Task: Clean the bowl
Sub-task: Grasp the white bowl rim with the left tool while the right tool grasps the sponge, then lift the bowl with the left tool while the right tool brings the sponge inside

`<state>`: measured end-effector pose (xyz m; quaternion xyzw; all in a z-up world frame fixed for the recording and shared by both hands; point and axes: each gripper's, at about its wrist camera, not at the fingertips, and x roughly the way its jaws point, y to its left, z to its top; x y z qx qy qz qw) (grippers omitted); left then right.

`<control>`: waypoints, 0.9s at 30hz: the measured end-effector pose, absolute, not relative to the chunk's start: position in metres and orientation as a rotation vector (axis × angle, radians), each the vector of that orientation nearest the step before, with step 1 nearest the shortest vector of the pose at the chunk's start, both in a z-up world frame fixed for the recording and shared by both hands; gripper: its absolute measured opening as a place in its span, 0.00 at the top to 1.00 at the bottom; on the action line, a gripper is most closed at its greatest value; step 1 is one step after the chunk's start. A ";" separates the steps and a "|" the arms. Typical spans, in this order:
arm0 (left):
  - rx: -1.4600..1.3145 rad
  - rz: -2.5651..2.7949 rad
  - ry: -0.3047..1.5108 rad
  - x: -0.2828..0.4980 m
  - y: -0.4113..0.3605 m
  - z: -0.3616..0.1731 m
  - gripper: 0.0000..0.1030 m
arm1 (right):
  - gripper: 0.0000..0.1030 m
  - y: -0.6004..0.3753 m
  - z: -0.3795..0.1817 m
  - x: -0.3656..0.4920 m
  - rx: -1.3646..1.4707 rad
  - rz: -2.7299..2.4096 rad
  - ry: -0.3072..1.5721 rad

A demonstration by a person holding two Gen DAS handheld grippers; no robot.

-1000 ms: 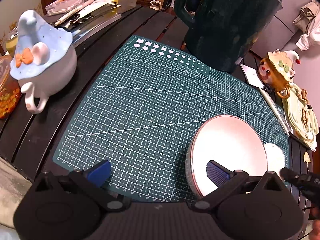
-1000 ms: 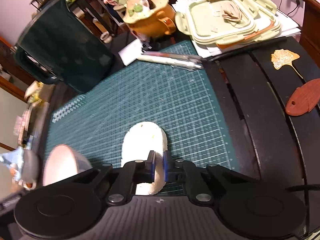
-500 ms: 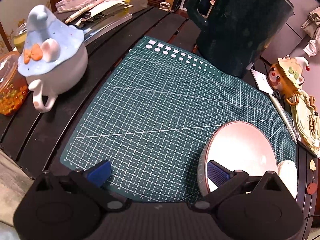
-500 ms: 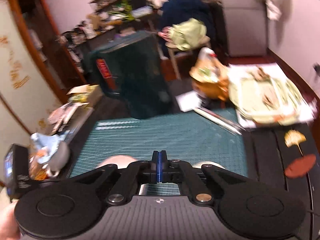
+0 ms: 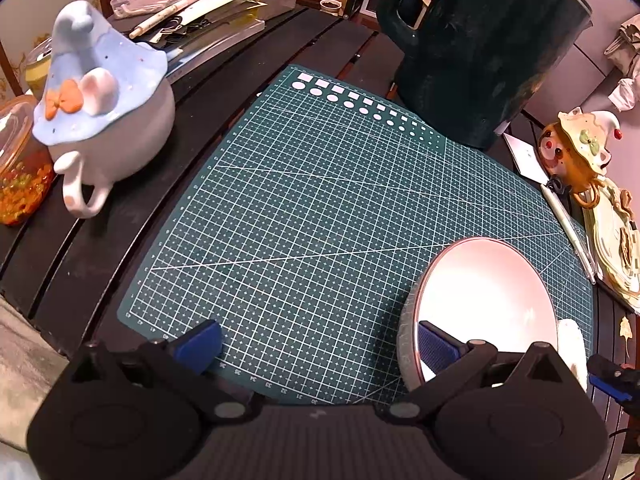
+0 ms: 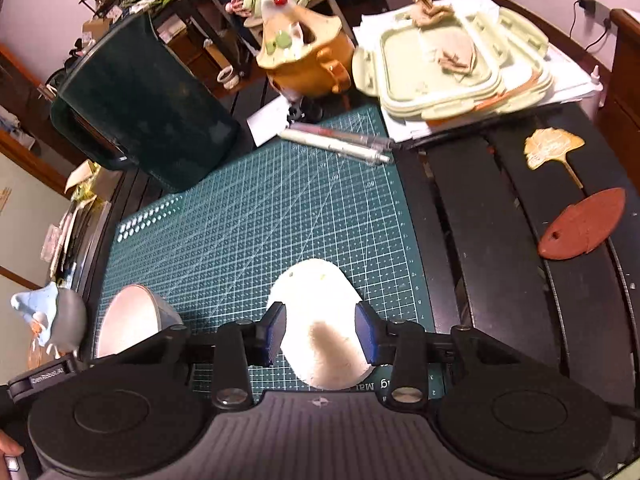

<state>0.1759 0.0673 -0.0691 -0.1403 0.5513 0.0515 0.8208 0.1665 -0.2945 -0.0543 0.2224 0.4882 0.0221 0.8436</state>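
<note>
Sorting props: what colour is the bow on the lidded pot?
Orange, on the pale blue lid; left wrist view.

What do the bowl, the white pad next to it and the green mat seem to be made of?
Bowl: probably glazed ceramic; its pale inside is glossy and has a thin dark rim. White pad: likely sponge or foam; matte, slightly rough surface. Green mat: looks like flexible plastic or rubber, matte, with a printed white grid.

Both wrist views overlook mat [image 5: 320, 216] (steeply).

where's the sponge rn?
The white sponge lies on the green cutting mat near its front right corner, between the opening jaws of the right gripper, just right of the bowl.
</note>
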 end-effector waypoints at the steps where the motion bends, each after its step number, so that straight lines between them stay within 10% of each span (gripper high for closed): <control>1: -0.299 0.111 1.176 0.176 0.067 -0.069 0.01 | 0.62 -0.292 -0.059 0.169 0.452 0.041 1.043; 22: -0.278 0.098 1.191 0.176 0.064 -0.073 0.01 | 0.42 -0.271 -0.070 0.171 0.367 0.162 1.089; 27: -0.285 0.096 1.194 0.176 0.064 -0.074 0.01 | 0.74 -0.252 -0.069 0.170 0.237 0.151 1.070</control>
